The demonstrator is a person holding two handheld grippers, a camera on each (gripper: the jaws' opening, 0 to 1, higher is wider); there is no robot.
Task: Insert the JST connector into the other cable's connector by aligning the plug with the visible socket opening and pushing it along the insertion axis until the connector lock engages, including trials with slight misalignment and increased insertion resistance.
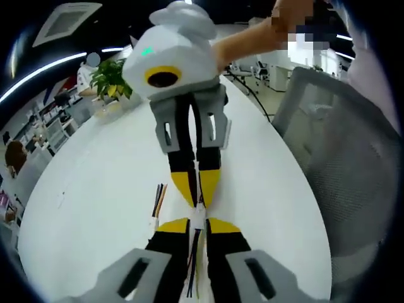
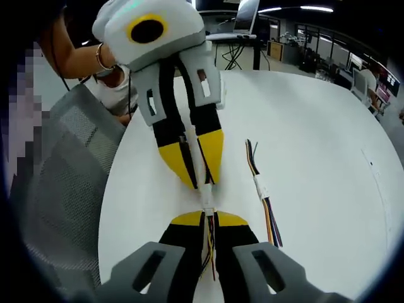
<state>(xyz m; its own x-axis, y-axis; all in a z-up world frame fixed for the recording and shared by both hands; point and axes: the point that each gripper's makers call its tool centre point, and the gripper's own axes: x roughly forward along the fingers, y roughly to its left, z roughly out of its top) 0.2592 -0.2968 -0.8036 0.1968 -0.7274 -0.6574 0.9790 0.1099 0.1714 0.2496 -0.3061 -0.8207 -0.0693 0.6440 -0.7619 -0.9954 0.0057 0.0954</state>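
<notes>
Left gripper (image 1: pixel 199 222), right gripper (image 2: pixel 209 218) each clamp cable connector (image 2: pixel 207 201); off-axis push risks jam, unlatched lock

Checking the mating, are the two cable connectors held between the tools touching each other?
Touching. The right gripper view shows the plug meeting the socket connector with no visible gap.

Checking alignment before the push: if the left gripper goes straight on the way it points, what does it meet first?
Likely the right gripper, tip to tip with the left gripper, the white connectors between them. Depth is unclear.
</notes>
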